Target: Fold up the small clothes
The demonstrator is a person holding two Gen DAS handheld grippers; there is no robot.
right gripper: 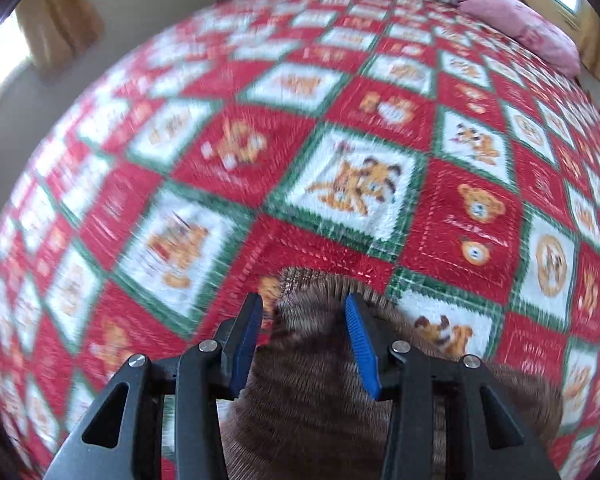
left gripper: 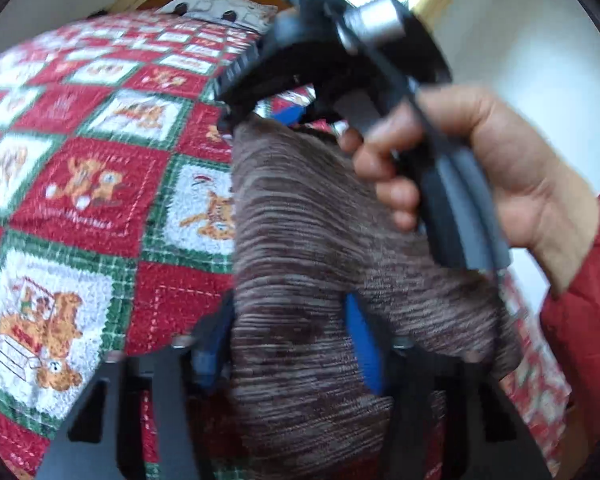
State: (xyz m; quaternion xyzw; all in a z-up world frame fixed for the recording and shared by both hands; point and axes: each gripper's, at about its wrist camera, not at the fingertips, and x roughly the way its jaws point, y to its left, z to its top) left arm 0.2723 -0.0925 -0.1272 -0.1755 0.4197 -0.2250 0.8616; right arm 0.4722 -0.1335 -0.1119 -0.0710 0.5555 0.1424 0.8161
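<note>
Your left gripper (left gripper: 288, 344) and right gripper (right gripper: 306, 340) each have spread fingers straddling the brown sweater (left gripper: 312, 240) at lower centre, over the quilt (right gripper: 340, 120); whether they pinch is unclear. Motion blurs everything.

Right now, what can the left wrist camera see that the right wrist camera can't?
Only the left wrist view shows the person's hand holding the right gripper, and a red sleeve. Only the right wrist view shows the pink pillow far across the bed. Both show the brown knitted garment between blue finger pads and the red teddy-bear quilt.
</note>
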